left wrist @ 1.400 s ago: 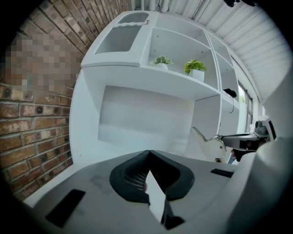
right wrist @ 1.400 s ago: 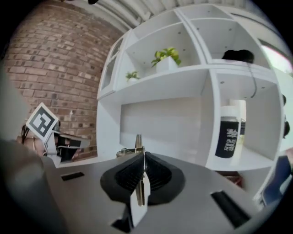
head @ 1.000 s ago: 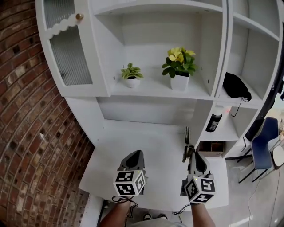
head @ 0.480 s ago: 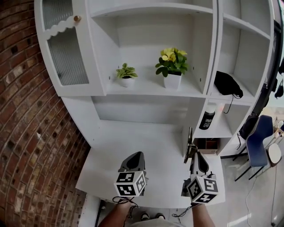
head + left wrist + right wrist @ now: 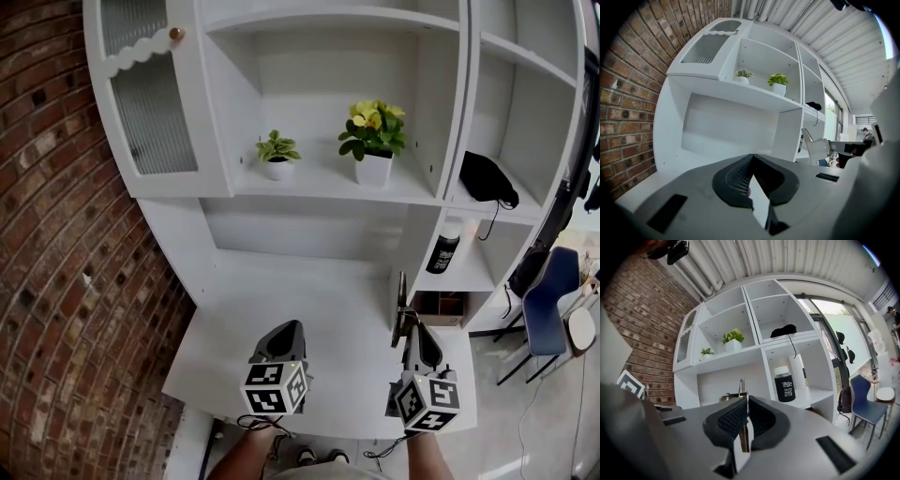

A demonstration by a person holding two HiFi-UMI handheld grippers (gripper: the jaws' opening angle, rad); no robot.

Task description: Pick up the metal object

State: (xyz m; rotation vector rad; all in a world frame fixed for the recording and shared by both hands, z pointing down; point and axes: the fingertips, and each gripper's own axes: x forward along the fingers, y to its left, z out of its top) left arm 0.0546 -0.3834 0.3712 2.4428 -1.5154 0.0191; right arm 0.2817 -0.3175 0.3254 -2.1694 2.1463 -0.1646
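Observation:
The metal object [image 5: 402, 307] is a thin, flat piece that stands upright out of my right gripper [image 5: 413, 330], which is shut on its lower end above the right side of the white desk [image 5: 319, 305]. In the right gripper view the metal object [image 5: 742, 386] rises from between the closed jaws of the right gripper [image 5: 746, 400]. My left gripper [image 5: 285, 329] hovers over the desk's front middle. In its own view the left gripper [image 5: 752, 157] has both jaw tips touching, with nothing between them.
A white shelf unit stands behind the desk with two potted plants [image 5: 277, 154] [image 5: 375, 141], a black bag [image 5: 487, 180] and a black bottle [image 5: 443, 254]. A brick wall [image 5: 66, 281] runs along the left. A blue chair [image 5: 555, 298] stands at the right.
The view has shifted slightly. Both grippers hold nearly the same places, and the metal object stays upright in the right gripper.

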